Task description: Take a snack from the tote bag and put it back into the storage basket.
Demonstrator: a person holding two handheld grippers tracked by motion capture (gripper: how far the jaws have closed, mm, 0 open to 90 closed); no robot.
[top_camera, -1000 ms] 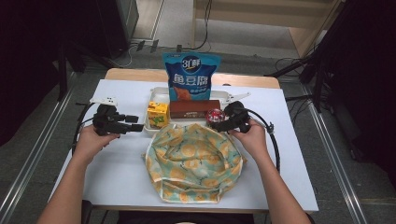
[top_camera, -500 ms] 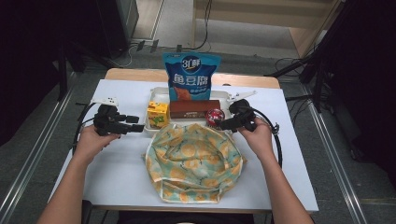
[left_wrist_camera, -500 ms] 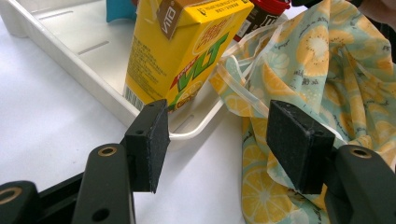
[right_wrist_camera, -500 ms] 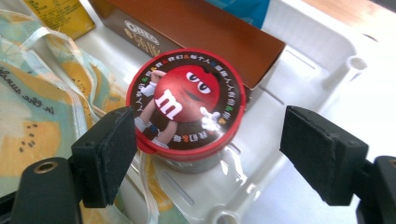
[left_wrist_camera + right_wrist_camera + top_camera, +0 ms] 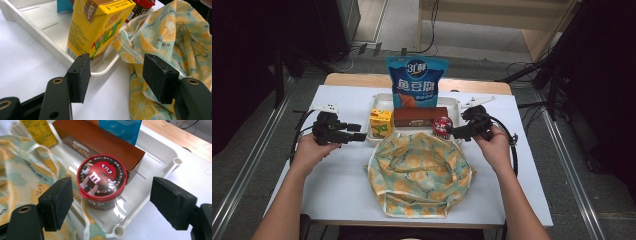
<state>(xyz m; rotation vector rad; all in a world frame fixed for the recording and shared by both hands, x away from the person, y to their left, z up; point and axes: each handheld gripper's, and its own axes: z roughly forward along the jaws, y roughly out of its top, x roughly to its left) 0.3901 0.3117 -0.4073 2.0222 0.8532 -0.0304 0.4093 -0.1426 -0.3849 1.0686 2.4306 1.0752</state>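
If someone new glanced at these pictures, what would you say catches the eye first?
Probably the tall blue snack bag standing at the back of the white tray, and the lemon-print cloth bag spread open in front of it. Next, the red-lidded candy tub, lined up between the open jaws of the right gripper.

One juice carton (image 5: pixel 381 123), one brown box (image 5: pixel 420 116), one candy tub (image 5: pixel 442 125), one snack bag (image 5: pixel 417 82), one tray (image 5: pixel 455 105), one cloth bag (image 5: pixel 419 175)

Colours on the white bench (image 5: pixel 337 190)
Yellow juice carton (image 5: pixel 100 27), red-lidded tub (image 5: pixel 101 178), brown box (image 5: pixel 97 141), blue bag (image 5: pixel 416 82), cloth (image 5: pixel 419 175) showing orange slices on green.
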